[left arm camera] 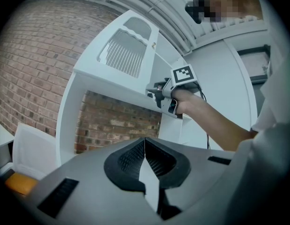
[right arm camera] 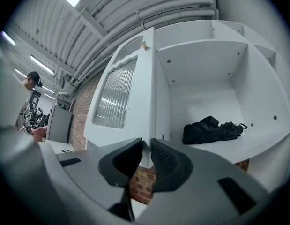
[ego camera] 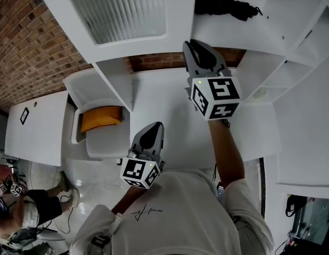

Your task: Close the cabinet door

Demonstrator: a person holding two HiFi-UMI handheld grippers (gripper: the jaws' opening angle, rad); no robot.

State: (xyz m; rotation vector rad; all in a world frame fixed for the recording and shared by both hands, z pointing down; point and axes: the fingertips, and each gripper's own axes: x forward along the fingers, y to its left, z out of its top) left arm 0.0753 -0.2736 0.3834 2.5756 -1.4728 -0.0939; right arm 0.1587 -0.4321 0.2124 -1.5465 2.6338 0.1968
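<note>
Cabinet door [ego camera: 127,9], one ribbed-glass panel standing open at upper left, has its lower free edge pinched between the right gripper's [ego camera: 194,44] two jaws, while the left gripper [ego camera: 155,129], lower centre, is closed on nothing, and one black bundle [ego camera: 225,5] lies on the shelf [ego camera: 244,31] at upper right.

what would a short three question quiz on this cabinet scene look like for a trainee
1. True or false: the cabinet door is already shut.
2. What lies on the shelf inside the cabinet? A) red box B) black bundle C) stack of plates
3. Which gripper has its jaws at the door's lower corner?
Key: 1 false; 2 B; 3 right gripper
</note>
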